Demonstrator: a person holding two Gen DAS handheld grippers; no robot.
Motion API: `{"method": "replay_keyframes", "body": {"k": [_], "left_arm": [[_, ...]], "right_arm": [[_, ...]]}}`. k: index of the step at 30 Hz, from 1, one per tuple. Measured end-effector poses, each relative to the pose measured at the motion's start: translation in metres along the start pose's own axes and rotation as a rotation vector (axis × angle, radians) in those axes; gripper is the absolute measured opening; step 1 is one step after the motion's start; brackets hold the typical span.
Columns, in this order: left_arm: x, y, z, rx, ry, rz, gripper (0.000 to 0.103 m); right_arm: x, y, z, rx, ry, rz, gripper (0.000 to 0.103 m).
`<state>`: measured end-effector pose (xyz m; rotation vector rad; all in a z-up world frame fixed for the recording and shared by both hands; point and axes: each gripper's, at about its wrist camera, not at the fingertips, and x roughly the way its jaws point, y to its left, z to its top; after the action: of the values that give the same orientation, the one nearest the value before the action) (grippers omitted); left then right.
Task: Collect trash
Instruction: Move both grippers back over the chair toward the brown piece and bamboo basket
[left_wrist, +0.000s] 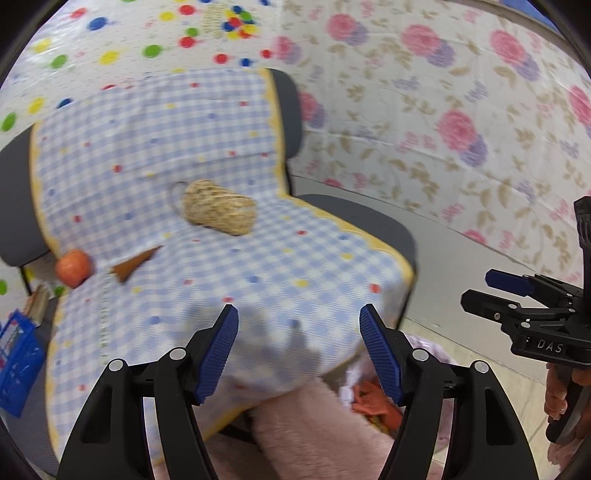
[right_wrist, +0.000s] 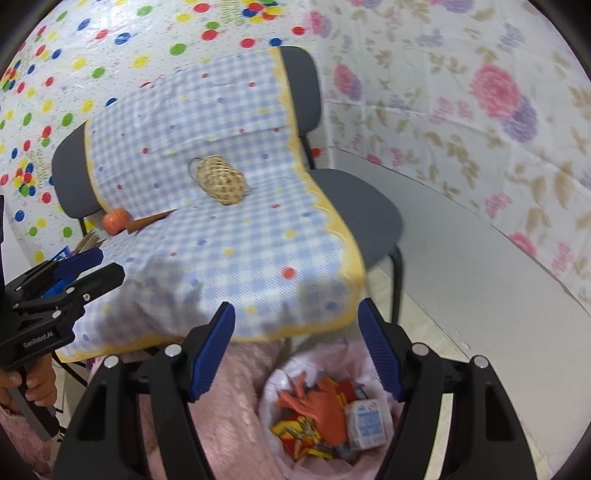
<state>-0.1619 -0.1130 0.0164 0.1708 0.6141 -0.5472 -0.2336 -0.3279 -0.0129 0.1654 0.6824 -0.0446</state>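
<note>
The left tongs are wide open and hold nothing. The right tongs are wide open too, with nothing between the blue pads. Under the right tongs sits a trash bin with a pink bag. Inside it lie an orange glove, a small milk carton and a red and yellow wrapper. Past both tongs is a chair with a blue check cloth on it. On the cloth rest a straw ball, an orange fruit and a brown cone.
</note>
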Motion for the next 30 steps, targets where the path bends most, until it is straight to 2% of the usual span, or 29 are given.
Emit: {"method": "replay_keyframes", "body": {"k": [7,15,25,28,30], "left_arm": [[-0.004,0.057,0.012,-0.088,-0.003,0.129,0.069],[0.002,0.111,0.023,-0.145,0.019,0.256,0.069],[0.007,0.163,0.056,-0.148,0.002,0.368,0.069],[0.016,0.174,0.064,-0.154,0.008,0.374,0.069],[0.024,0.18,0.068,-0.159,0.014,0.372,0.069]], "right_arm": [[0.029,0.034,0.03,-0.077,0.004,0.049,0.06],[0.068,0.055,0.05,-0.113,0.03,0.083,0.038],[0.107,0.08,0.09,-0.153,0.038,0.127,0.039],[0.118,0.088,0.107,-0.165,0.031,0.137,0.048],[0.124,0.094,0.12,-0.174,0.014,0.137,0.051]]}}
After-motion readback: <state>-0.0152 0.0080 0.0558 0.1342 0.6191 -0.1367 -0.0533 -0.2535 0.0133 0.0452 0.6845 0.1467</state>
